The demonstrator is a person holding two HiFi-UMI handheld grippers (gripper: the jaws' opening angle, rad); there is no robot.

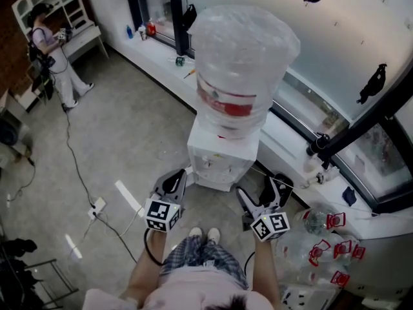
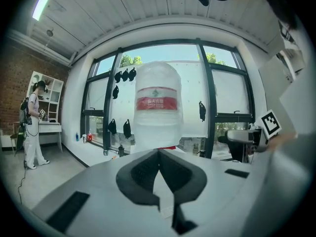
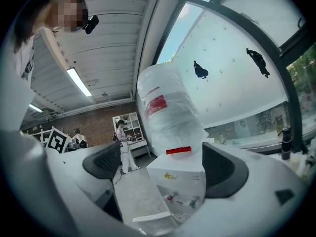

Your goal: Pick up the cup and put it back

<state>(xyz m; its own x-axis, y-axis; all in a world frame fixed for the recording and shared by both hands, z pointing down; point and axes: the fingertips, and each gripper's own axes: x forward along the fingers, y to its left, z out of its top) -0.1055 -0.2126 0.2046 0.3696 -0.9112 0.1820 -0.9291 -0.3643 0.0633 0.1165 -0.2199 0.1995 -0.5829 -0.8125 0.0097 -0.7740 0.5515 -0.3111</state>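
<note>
While left claw [image 1: 175,178] sits clenched, empty, right claw [image 1: 258,191] gapes released facing dispenser [image 1: 218,159], bottle [image 1: 242,70] upright atop.

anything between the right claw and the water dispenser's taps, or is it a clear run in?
Nothing visible stands in the way. The right claw is open and empty. The right gripper view looks straight between its jaws to the water dispenser and its taps. No cup shows in any view.
</note>
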